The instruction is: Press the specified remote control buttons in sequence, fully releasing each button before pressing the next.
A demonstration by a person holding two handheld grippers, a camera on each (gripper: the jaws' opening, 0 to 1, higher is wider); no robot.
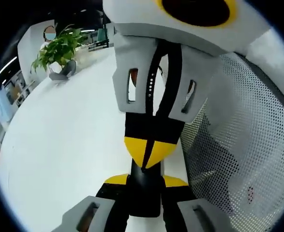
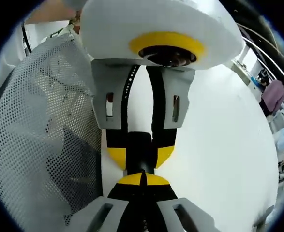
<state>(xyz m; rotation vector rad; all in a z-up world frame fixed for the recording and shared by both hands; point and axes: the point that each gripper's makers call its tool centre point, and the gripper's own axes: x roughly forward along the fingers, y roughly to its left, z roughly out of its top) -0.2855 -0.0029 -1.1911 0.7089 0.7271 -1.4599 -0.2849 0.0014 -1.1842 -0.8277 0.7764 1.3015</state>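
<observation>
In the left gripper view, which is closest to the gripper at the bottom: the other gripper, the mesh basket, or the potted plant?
1. Other gripper, straight ahead, tips meeting.
2. Mesh basket, alongside on the right.
3. Potted plant, far across the white table, upper left.

The two grippers are meeting tip to tip over the white table, blocking each other's forward path. A perforated mesh chair back is crowding the table's edge. Bare tabletop is lying open toward the potted plant.
</observation>
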